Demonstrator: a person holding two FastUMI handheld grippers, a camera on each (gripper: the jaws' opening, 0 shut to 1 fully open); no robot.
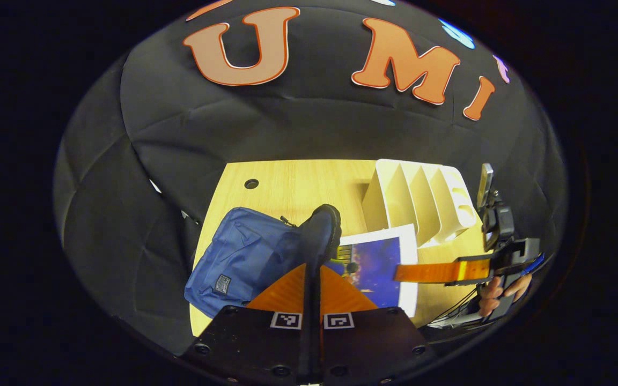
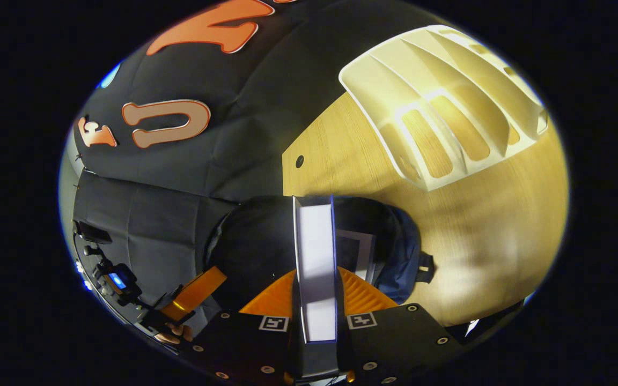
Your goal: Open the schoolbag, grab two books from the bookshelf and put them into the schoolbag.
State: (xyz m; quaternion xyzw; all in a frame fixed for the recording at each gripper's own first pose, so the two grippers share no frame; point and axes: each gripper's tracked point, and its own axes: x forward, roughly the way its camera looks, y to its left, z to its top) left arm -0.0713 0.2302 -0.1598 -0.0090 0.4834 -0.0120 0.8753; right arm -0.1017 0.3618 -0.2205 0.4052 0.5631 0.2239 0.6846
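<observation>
Schoolbag, lying on the table beside the bookshelf, is held open by its flap pinched in the left gripper so that the book clamped edgewise in the right gripper can be slid in.

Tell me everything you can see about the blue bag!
The bag is blue cloth, soft and a bit crumpled, with a small dark label patch near one corner. It lies on the wooden table, beside the white rack. Its top is held up open by the left gripper, shut on the edge. In the right gripper view the inside looks dark, and a book is going in edge first.
</observation>
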